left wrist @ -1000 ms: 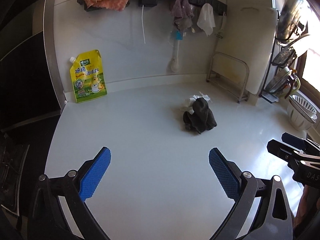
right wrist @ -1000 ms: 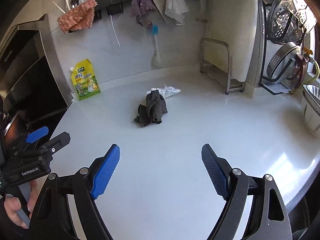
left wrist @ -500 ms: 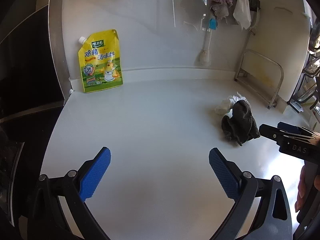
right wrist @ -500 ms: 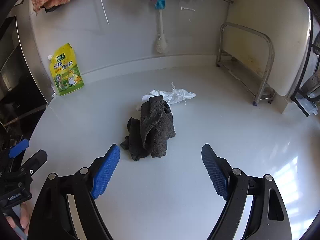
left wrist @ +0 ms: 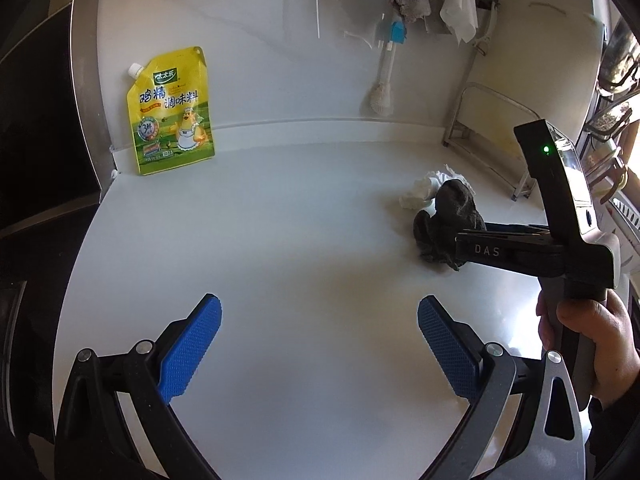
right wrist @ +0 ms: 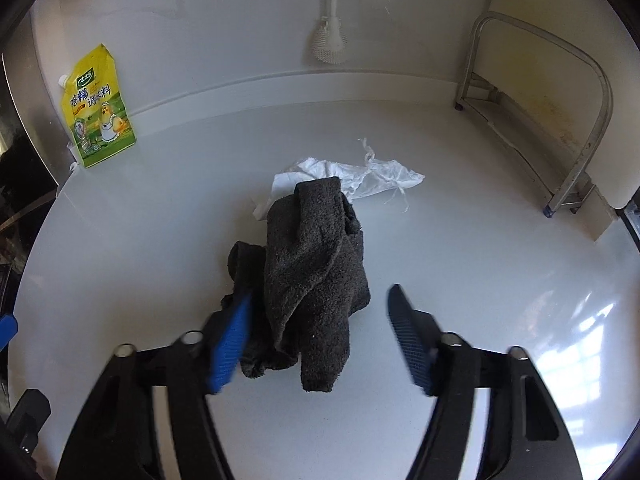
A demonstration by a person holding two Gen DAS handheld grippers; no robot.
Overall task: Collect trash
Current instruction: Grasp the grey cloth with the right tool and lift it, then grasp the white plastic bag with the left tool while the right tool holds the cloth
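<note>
1. White counter [right wrist: 480, 280] meets a white backsplash; a yellow seasoning pouch [right wrist: 98, 112] leans at its left end.
2. Mid-counter lies a crumpled dark grey cloth [right wrist: 316, 256], partly over a crumpled white tissue [right wrist: 360, 176].
3. Right gripper [right wrist: 320, 336] straddles the cloth, its fingers closing, with a gap on the right side.
4. Left gripper [left wrist: 320, 344] hovers over bare counter, fingers wide apart, empty.
</note>
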